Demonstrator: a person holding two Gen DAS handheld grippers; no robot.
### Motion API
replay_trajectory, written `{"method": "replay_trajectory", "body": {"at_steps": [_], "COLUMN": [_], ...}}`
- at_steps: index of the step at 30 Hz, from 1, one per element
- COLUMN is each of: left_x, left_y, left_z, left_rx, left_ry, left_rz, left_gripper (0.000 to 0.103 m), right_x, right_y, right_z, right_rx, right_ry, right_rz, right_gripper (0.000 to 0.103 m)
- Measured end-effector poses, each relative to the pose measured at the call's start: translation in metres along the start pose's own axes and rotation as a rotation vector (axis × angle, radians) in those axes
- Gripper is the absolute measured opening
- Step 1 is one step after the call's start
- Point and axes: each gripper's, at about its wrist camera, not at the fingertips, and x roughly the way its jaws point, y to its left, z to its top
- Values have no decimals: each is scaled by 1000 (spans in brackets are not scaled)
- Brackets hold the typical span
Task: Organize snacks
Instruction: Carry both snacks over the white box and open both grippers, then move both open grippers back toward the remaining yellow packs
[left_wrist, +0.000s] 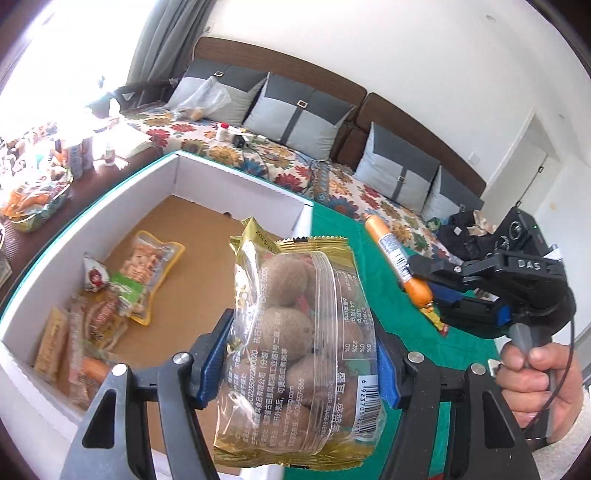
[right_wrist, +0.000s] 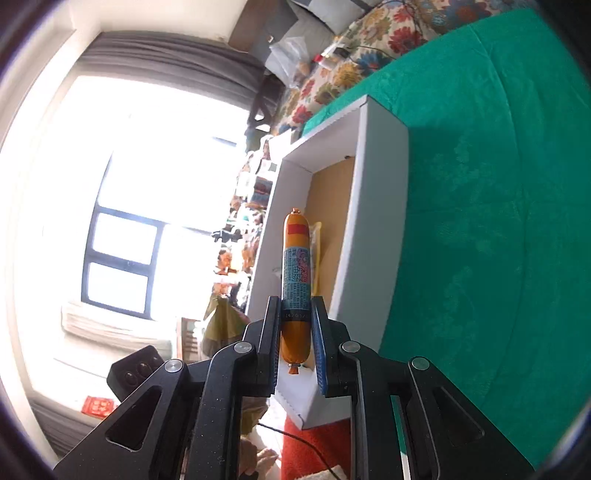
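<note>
My left gripper (left_wrist: 301, 354) is shut on a clear and gold bag of round brown snacks (left_wrist: 295, 343), held above the near right corner of a white cardboard box (left_wrist: 236, 177). Several snack packets (left_wrist: 144, 273) lie at the box's left side. My right gripper (right_wrist: 295, 321) is shut on an orange sausage stick (right_wrist: 295, 280) with a blue label. In the left wrist view the right gripper (left_wrist: 428, 291) holds the sausage (left_wrist: 397, 258) above the green cloth, right of the box. In the right wrist view the box (right_wrist: 354, 229) lies ahead.
A green cloth (left_wrist: 391, 310) covers the surface under and right of the box. A sofa with a floral cover (left_wrist: 332, 173) and grey cushions runs behind. A cluttered dark table with cans and snack bags (left_wrist: 44, 184) stands at the left by a bright window.
</note>
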Motion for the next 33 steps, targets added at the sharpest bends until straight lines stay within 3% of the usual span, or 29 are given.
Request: {"method": "replay_trajectory", "body": {"at_steps": [1,2,3,4,8,12,14,17,22,25,28,33], "left_x": [5,10,13,13,1,9,14,38,102,150,190,218], "left_y": [15,33,48,60,80,40,-4,-70,-162,-187,-190,-187], "left_z": [3,1,-2,-5,-35,-56,-60,-72,-116,-139,-146,-146], "left_rx": [5,0,-18,-45,-145,-119,-63,64,258,339,339,348], "left_ry": [20,43,62,76,29,41,63,118,245,296,316,256], "left_rz": [73,138,184,211,178,68,-3,-98,-182,-119,-60,17], "left_gripper": [77,79,79,79,80,80,80,88,92,91,91,91], "right_x": [19,37,51,59,43,-7,-42,-101,-175,-190,-195,-199], "right_y": [14,25,31,35,21,-54,-107,-176,-218,-227,-235,-236], "right_z": [1,1,0,-2,-30,-70,-90,-109,-127,-122,-123,-133], "right_rx": [-27,-52,-76,-107,-290,-499,-510,-375,-275,-245,-206,-211], "right_ry": [8,23,36,27,-1,-48,-71,-123,-300,-349,-354,-351], "right_rz": [1,-13,-34,-67,-250,-649,-834,-975,-1117,-1133,-1119,-1103], "right_gripper": [22,38,76,81,80,80,80,80,80,80,80,81]}}
